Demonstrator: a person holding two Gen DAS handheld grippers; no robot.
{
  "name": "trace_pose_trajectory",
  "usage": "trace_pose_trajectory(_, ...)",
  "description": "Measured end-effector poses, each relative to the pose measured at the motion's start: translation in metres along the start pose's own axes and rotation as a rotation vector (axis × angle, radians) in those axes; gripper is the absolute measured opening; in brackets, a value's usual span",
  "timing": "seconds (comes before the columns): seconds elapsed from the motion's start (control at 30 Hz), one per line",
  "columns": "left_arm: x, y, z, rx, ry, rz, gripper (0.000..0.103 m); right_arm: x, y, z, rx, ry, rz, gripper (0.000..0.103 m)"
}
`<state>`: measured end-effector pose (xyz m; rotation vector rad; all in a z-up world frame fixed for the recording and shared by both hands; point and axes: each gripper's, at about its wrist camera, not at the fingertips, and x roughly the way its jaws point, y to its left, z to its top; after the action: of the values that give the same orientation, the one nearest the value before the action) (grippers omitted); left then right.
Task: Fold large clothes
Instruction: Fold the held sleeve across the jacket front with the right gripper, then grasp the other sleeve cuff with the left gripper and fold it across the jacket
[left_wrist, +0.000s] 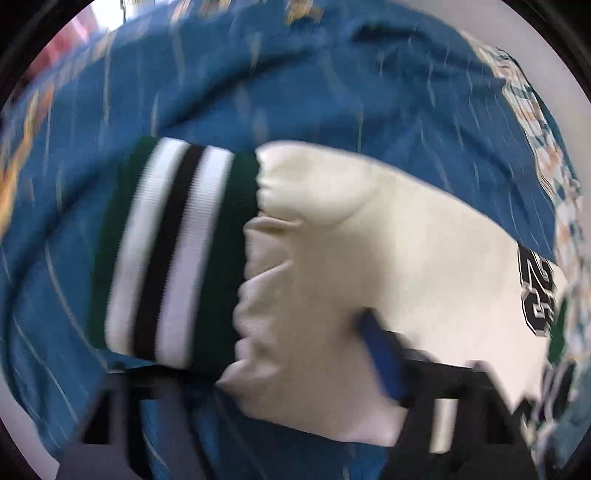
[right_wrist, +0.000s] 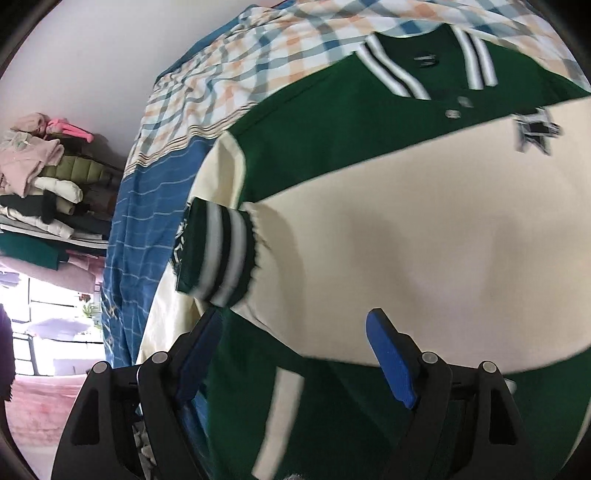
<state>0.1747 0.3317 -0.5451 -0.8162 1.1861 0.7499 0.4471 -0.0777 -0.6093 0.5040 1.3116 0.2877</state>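
Note:
A varsity jacket in green and cream (right_wrist: 424, 229) lies spread on the bed, collar at the far side. One cream sleeve is folded across its body, with the striped cuff (right_wrist: 221, 254) at the left. In the left wrist view the other cream sleeve (left_wrist: 351, 240), ending in a green, white and black striped cuff (left_wrist: 173, 251), stretches over the blue sheet. My left gripper (left_wrist: 295, 354) is shut on this sleeve just behind the cuff; one blue pad (left_wrist: 384, 362) presses into the cloth and the other is hidden. My right gripper (right_wrist: 295, 325) hovers open over the jacket's lower part with nothing gripped.
The bed carries a blue sheet (right_wrist: 147, 221) with a checked cover (right_wrist: 229, 59) toward the wall. A stack of folded clothes (right_wrist: 48, 177) sits on a shelf at the left. Pink floor (right_wrist: 37, 406) and a bright window lie beyond the bed's left edge.

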Motion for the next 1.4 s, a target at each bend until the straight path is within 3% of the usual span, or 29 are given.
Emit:
trace_pose_trajectory(0.03, -0.006, -0.002, 0.015, 0.032, -0.056, 0.027, 0.018, -0.003, 0.004, 0.001, 0.002, -0.003, 0.011, 0.082)
trace_pose_trajectory(0.07, -0.013, -0.002, 0.031, 0.052, -0.095, 0.031, 0.017, 0.004, 0.012, 0.003, 0.004, -0.012, 0.019, 0.081)
trace_pose_trajectory(0.13, -0.026, -0.001, 0.056, 0.07, -0.153, 0.019, 0.016, 0.021, 0.025, 0.005, 0.01, -0.037, 0.014, 0.066)
trace_pose_trajectory(0.17, -0.033, -0.003, 0.07, 0.084, -0.179, 0.009, 0.016, 0.029, 0.032, 0.005, 0.014, -0.049, 0.012, 0.031)
trace_pose_trajectory(0.2, -0.041, -0.007, 0.081, 0.109, -0.208, 0.002, 0.016, 0.046, 0.04, 0.006, 0.028, -0.037, -0.025, 0.02)
trace_pose_trajectory(0.3, -0.077, -0.035, 0.102, 0.208, -0.299, -0.008, 0.015, 0.082, 0.06, 0.007, 0.047, -0.051, -0.096, 0.016)
trace_pose_trajectory(0.43, -0.111, -0.069, 0.131, 0.339, -0.385, -0.013, 0.015, 0.106, 0.087, 0.009, -0.057, 0.001, -0.179, 0.015)
trace_pose_trajectory(0.47, -0.114, -0.07, 0.134, 0.361, -0.393, -0.006, 0.014, 0.103, 0.089, 0.009, -0.067, 0.014, -0.178, 0.016)
trace_pose_trajectory(0.53, -0.131, -0.083, 0.121, 0.423, -0.42, 0.005, 0.014, 0.082, 0.083, 0.008, -0.059, 0.048, -0.141, 0.028)
trace_pose_trajectory(0.57, -0.137, -0.092, 0.111, 0.453, -0.434, 0.013, 0.014, 0.067, 0.077, 0.005, -0.045, 0.043, -0.134, 0.04)
trace_pose_trajectory(0.6, -0.145, -0.101, 0.105, 0.492, -0.452, 0.023, 0.014, 0.051, 0.072, 0.001, -0.033, 0.031, -0.175, 0.071)
trace_pose_trajectory(0.63, -0.154, -0.107, 0.094, 0.535, -0.476, 0.025, 0.014, 0.036, 0.066, -0.004, -0.027, 0.014, -0.237, 0.087)
trace_pose_trajectory(0.67, -0.16, -0.116, 0.087, 0.56, -0.493, 0.03, 0.014, 0.02, 0.06, -0.008, -0.019, -0.007, -0.278, 0.095)
trace_pose_trajectory(0.73, -0.169, -0.127, 0.061, 0.618, -0.522, 0.043, 0.013, 0.0, 0.05, -0.016, -0.026, -0.03, -0.352, 0.095)
trace_pose_trajectory(0.87, -0.174, -0.168, 0.02, 0.707, -0.496, 0.037, 0.013, -0.016, 0.016, -0.026, 0.007, -0.017, -0.547, 0.095)
trace_pose_trajectory(1.0, -0.178, -0.204, -0.037, 0.82, -0.455, 0.016, 0.012, -0.027, -0.015, -0.026, 0.035, -0.026, -0.615, 0.095)
trace_pose_trajectory(1.17, -0.184, -0.247, -0.103, 0.944, -0.413, -0.03, 0.011, -0.047, -0.045, -0.02, 0.043, -0.054, -0.638, 0.095)
trace_pose_trajectory(1.4, -0.189, -0.305, -0.196, 1.043, -0.293, -0.13, 0.011, -0.093, -0.115, -0.011, 0.145, -0.074, -0.577, 0.095)
